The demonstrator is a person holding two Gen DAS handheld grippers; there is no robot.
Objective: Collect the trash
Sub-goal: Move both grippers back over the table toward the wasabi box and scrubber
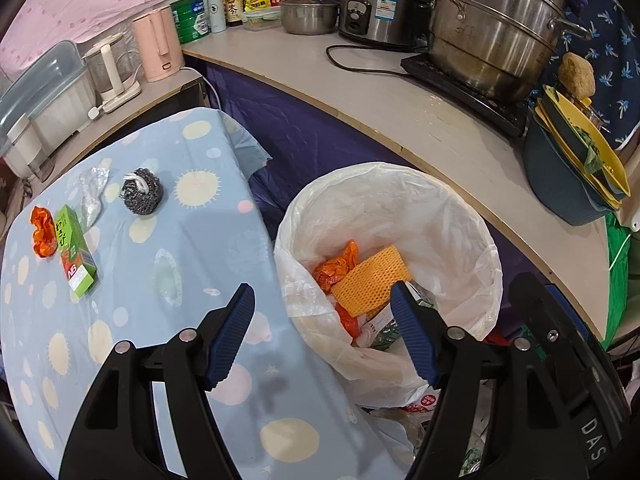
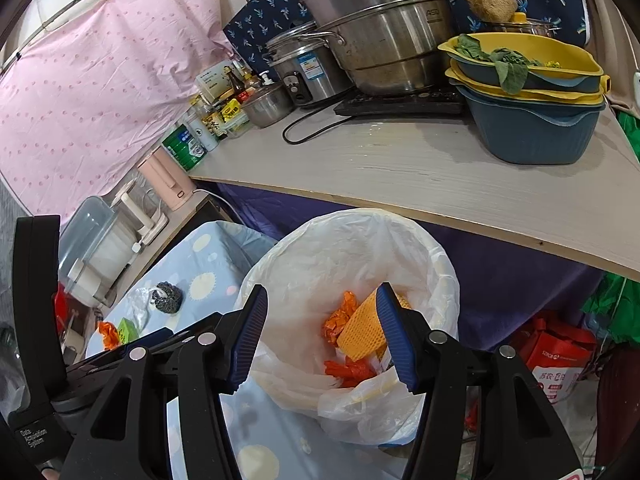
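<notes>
Lying inside lined bin (image 1: 460,216): orange mesh sponge (image 1: 370,280), crumpled orange wrappers (image 1: 336,266). Left of bin, on blue dotted cloth: green carton (image 1: 76,250), orange wrapper (image 1: 42,232), clear film (image 1: 92,192), steel scourer (image 1: 142,192) (maybe not trash). Left gripper (image 1: 322,332), right gripper (image 2: 322,334): jaws parted, empty. Next pick: pinch carton across narrow faces.
</notes>
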